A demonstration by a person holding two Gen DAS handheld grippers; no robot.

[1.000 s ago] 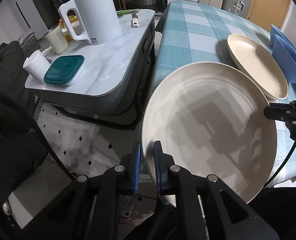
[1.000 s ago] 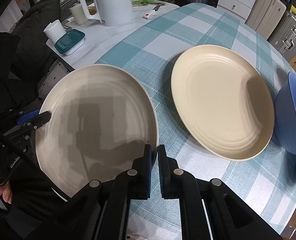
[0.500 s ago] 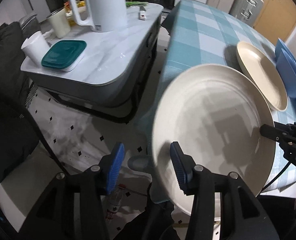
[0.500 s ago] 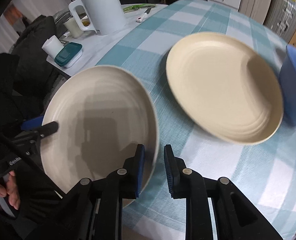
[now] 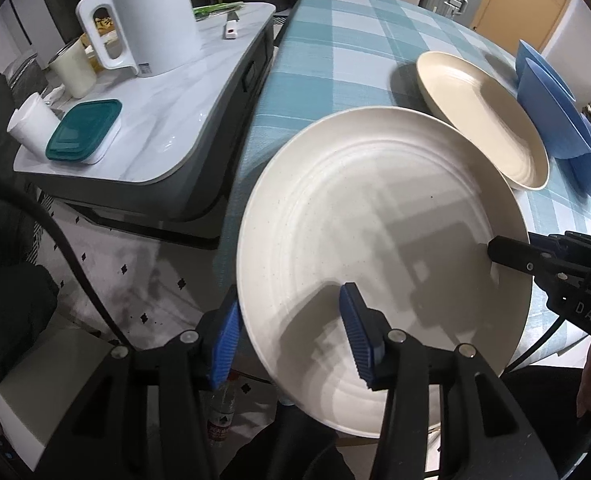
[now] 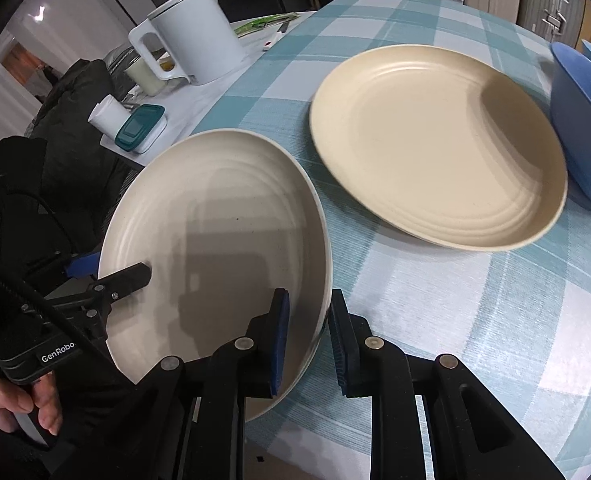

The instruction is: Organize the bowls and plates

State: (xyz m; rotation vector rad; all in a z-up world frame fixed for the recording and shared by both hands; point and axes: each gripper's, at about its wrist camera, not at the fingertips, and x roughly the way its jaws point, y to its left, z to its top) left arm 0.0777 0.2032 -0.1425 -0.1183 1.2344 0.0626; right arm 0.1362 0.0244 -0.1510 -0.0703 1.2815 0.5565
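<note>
Both tongs have just been opening: the left tongs (image 5: 291, 334) stand apart astride the rim of the round white ribbed plate (image 5: 379, 248), and the right tongs (image 6: 307, 340) gape slightly around its opposite rim, pads off it. Beyond them a cream oval plate (image 6: 435, 148) lies on the teal-checked desk (image 6: 475, 300), blue bowls (image 6: 583, 120) beside it. Left stands a marble side table (image 5: 167, 108) bearing a white kettle (image 5: 151, 20).

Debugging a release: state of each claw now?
left claw: open, just opened, white plate rim between.
right claw: open, just opened, plate rim between.
</note>
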